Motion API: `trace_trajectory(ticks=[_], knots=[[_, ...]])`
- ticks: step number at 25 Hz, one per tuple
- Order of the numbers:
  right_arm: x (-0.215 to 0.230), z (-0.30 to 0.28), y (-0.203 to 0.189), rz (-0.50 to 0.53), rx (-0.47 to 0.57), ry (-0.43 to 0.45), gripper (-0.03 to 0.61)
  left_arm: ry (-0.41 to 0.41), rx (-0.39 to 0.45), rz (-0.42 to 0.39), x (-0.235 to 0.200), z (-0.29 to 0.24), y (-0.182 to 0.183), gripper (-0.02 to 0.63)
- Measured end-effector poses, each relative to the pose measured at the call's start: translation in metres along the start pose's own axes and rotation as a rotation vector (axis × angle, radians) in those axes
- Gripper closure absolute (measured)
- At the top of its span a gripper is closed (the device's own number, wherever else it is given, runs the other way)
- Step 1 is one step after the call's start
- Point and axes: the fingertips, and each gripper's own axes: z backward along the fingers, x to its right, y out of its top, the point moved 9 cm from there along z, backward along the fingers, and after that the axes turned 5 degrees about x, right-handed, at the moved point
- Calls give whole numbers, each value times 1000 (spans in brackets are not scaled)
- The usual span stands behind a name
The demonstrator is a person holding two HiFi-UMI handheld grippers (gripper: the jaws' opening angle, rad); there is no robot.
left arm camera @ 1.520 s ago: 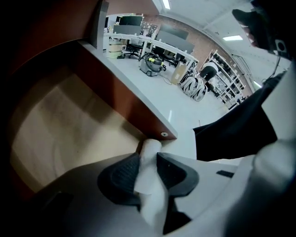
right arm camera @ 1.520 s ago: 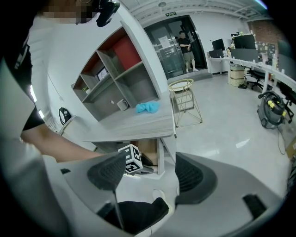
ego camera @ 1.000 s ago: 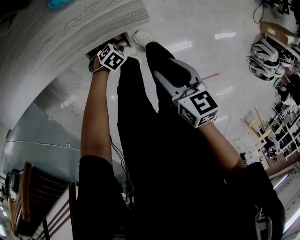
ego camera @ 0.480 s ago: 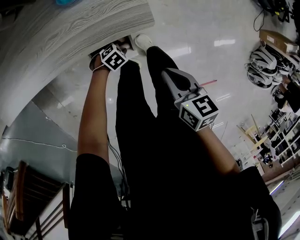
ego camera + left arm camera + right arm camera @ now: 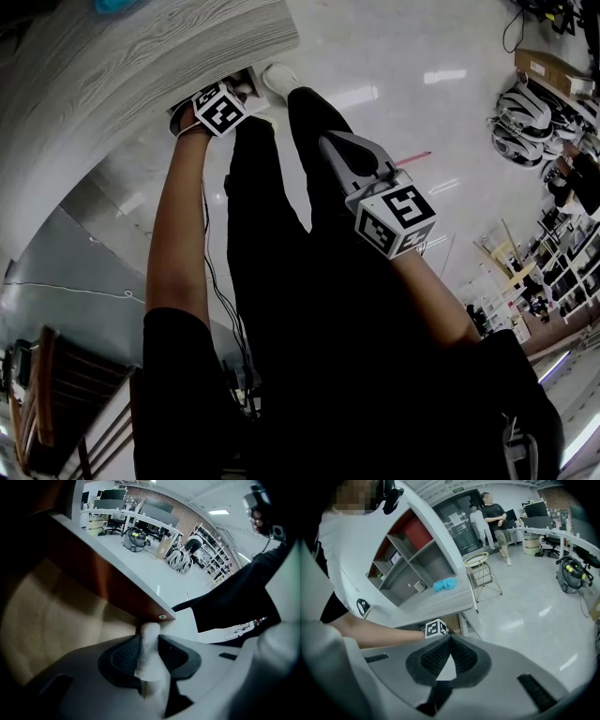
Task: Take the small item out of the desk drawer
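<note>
My left gripper point(image 5: 147, 654) reaches under the grey wood-grain desk top point(image 5: 112, 66) to the pulled-out drawer point(image 5: 61, 616), which has a pale inside and a brown wall. Its jaws are shut on a white rounded piece point(image 5: 150, 641) at the drawer's front corner. Whether that piece is a handle or a loose item, I cannot tell. In the head view only this gripper's marker cube point(image 5: 217, 108) shows. My right gripper point(image 5: 330, 142) hangs over the person's dark trousers, apart from the desk. It is shut, pads point(image 5: 461, 654) meeting, with nothing between them.
A blue cloth point(image 5: 444, 584) lies on the desk top. A wire stool point(image 5: 480, 566) stands past the desk's end. Two people point(image 5: 493, 515) stand by the far doors, a vacuum cleaner point(image 5: 569, 576) at right. A wooden chair point(image 5: 56, 394) is behind me.
The right gripper's jaws have come together and it has drifted a little left. The left hand has shifted slightly left at the drawer, its grip unchanged.
</note>
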Motion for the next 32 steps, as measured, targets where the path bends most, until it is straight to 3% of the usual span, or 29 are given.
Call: trace_trajectory(ticks=[4,9,16,21,32], knots=[[0,1,-10,-31,-36,-17,578,-42,-16,2,0,-6,-8,500],[-6,0,-19,-63,-32,20,577,-42,17,-2,-3,-4,-3,498],[-3,1,-11,-89,27,39,578,-43,-43,15,0,-8,-1,497],[5,0,-11,-109,43,11,577,-33,-39,11,0,-8,5,499],[4,3,-11,-64,24,12,578,11,-30,15,5,-4,5,503]])
